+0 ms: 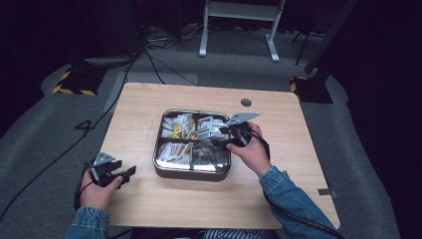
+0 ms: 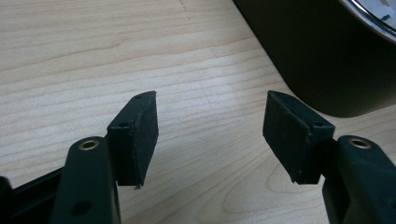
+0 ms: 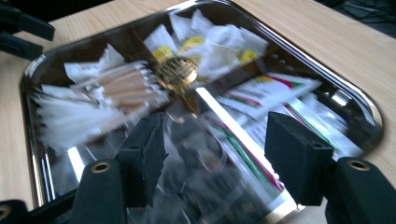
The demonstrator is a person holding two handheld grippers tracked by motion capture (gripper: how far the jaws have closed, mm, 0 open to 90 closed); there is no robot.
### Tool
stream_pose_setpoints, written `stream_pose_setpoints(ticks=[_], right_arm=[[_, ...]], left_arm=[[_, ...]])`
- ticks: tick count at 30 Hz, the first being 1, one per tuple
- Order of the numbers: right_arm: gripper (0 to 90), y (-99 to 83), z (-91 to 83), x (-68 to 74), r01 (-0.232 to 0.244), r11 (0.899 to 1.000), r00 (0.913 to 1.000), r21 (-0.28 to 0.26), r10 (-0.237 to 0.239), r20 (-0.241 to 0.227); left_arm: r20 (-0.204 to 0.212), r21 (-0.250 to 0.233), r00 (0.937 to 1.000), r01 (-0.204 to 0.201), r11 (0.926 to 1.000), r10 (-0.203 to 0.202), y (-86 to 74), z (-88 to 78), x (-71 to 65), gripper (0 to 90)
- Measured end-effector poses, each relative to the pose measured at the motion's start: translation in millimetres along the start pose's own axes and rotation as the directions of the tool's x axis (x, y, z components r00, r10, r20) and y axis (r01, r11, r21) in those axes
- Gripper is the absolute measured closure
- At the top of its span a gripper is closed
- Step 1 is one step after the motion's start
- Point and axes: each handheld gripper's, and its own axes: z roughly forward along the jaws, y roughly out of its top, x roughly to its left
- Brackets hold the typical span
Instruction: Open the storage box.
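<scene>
From above, a square metal tray (image 1: 191, 172) with four compartments sits mid-table, packed with sachets, and the right gripper (image 1: 225, 141) hangs over its right half while the left gripper (image 1: 124, 174) waits near the table's front-left edge, just beside the tray. The wooden table (image 1: 139, 129) stands on grey carpet in a dark room, with cables trailing off and a white frame behind. In the left gripper view, the jaws are parted with bare wood between them, and the tray's dark wall (image 2: 322, 56) rises just ahead. In the right gripper view, blurred, the jaws stand apart above clear-wrapped packets (image 3: 210, 168) in the near compartment; whether one is actually pinched I cannot tell. It looks like the picking step; next, the pads need to settle around a single packet and close.
</scene>
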Motion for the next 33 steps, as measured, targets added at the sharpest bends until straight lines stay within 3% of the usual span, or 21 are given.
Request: stream_pose_setpoints(ticks=[5,6,15,21,22,24,33], right_arm=[[37.5,17.8,22.9,9.7,0.032,0.999,0.9991,0.039,-0.031,-0.027],[37.2,22.6,34.7,13.9,0.048,0.997,0.9984,0.055,-0.046,-0.034],[42.3,23.9,68.3,19.3,0.039,0.993,0.9985,0.107,-0.035,-0.042],[49.6,23.0,75.4,19.7,0.028,0.996,0.9995,0.081,-0.026,-0.02],[55.2,21.9,76.4,20.0,0.05,0.996,0.9988,0.07,-0.049,-0.003],[57.1,21.4,76.4,19.8,0.055,0.996,0.9985,0.065,-0.054,-0.006],[58.8,20.1,76.7,21.2,0.048,0.998,0.9988,0.052,-0.048,0.001]], left_arm=[[-0.014,-0.004,0.9998,-0.017,0.9999,0.017,1.0,-2.1,-0.5,36.7],[-0.017,-0.003,0.9997,-0.02,0.9998,0.02,1.1,-2.0,-0.1,37.1],[-0.025,0.009,0.9984,-0.05,0.9987,0.05,1.1,0.2,-0.6,37.3],[-0.029,0.015,0.9981,-0.054,0.9984,0.055,0.5,1.2,0.2,36.4],[-0.031,0.014,0.9981,-0.053,0.9985,0.053,0.2,1.2,0.3,36.3],[-0.033,0.011,0.998,-0.054,0.9985,0.054,-0.1,1.4,0.7,36.3],[-0.036,0.004,0.9981,-0.05,0.9988,0.05,-0.8,0.8,2.1,36.0]])
